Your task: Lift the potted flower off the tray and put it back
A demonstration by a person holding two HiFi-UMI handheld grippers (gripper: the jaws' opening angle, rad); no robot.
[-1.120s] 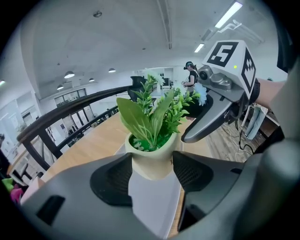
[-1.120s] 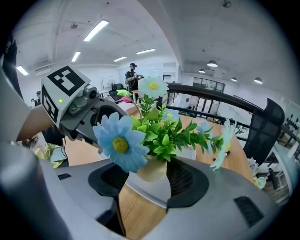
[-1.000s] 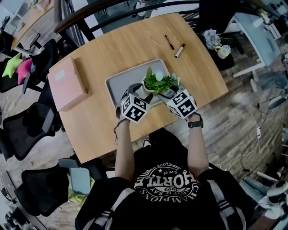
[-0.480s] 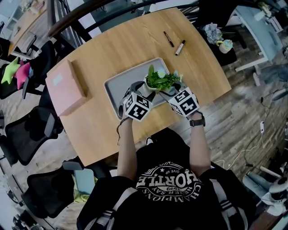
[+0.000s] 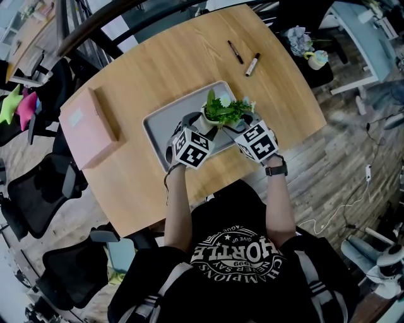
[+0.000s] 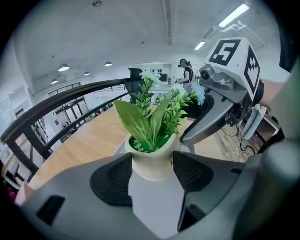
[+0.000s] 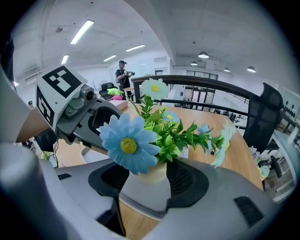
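The potted flower [image 5: 222,112], green leaves with blue and white blooms in a cream pot, is over the right part of the grey tray [image 5: 161,123]. My left gripper [image 5: 199,126] holds the pot from the left and my right gripper [image 5: 242,124] from the right. In the left gripper view the pot [image 6: 151,161] sits between both black pads [image 6: 112,180], which press its sides. In the right gripper view the pads [image 7: 180,180] likewise clamp the pot [image 7: 151,173] under a blue bloom [image 7: 127,144]. Whether the pot's base rests on the tray is hidden.
A pink box [image 5: 88,126] lies on the wooden table [image 5: 158,63] left of the tray. Two markers [image 5: 235,52] [image 5: 252,64] lie at the far right. Office chairs [image 5: 38,189] stand to the left, a dark railing [image 5: 113,16] beyond the table.
Both grippers, with the pot held between them, have shifted a little farther over the tray and lower. The grip looks unchanged.
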